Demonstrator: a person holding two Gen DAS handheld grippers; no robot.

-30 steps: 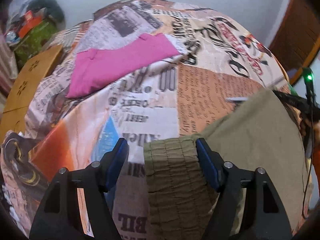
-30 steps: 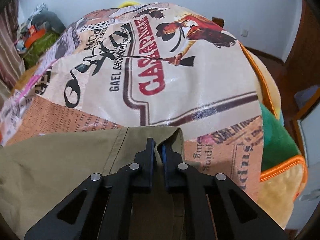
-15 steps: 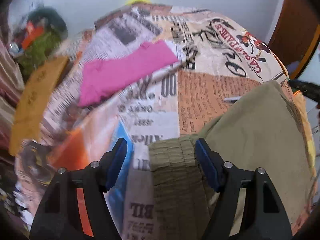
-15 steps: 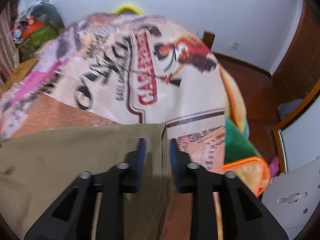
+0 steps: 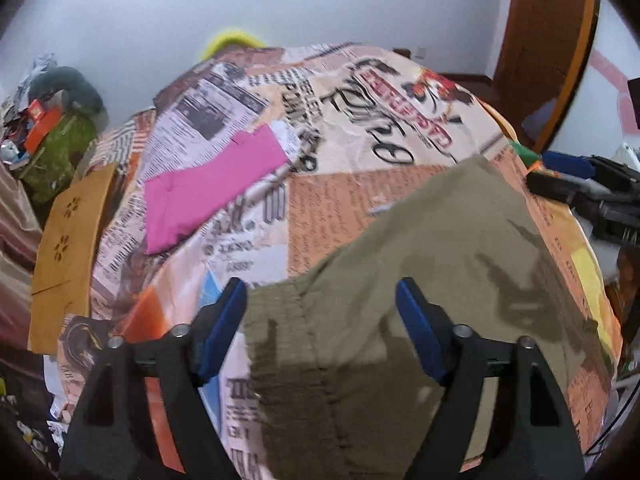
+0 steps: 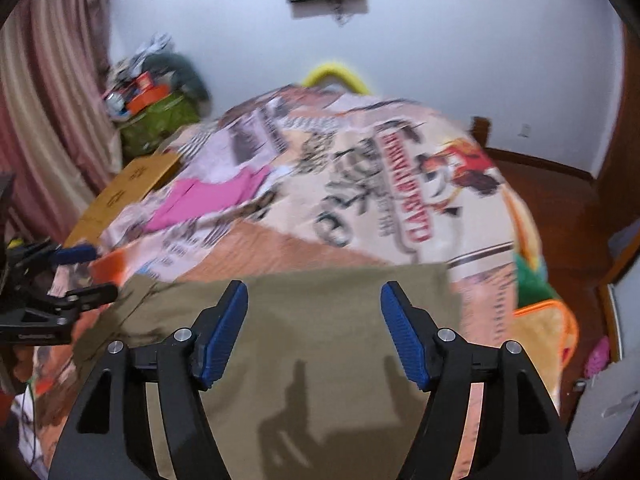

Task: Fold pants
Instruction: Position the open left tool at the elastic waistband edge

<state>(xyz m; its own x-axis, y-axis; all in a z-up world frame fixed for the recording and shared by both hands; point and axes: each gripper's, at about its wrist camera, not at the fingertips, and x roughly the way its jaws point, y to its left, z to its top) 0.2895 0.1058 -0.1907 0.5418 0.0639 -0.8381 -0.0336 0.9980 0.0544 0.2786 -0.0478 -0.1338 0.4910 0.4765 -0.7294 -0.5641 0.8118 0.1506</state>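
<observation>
Olive-green pants (image 5: 448,280) lie flat on the printed bedspread, elastic waistband (image 5: 288,344) at the near left. They also show in the right wrist view (image 6: 320,344), hem end at the right. My left gripper (image 5: 322,312) is open and raised above the waistband, holding nothing. My right gripper (image 6: 314,320) is open and raised above the leg end, holding nothing. The right gripper shows at the right edge of the left wrist view (image 5: 580,188); the left gripper shows at the left edge of the right wrist view (image 6: 60,280).
A folded pink garment (image 5: 208,192) lies on the bedspread (image 5: 360,120) at the far left. A wooden board (image 5: 68,240) leans by the bed's left side. A cluttered green pile (image 5: 56,136) stands in the far left corner. Orange and green bedding (image 6: 540,312) hangs at the right edge.
My right gripper has opened and let go of the pants' leg end. Both grippers have lifted up and back from the pants, which now lie flat.
</observation>
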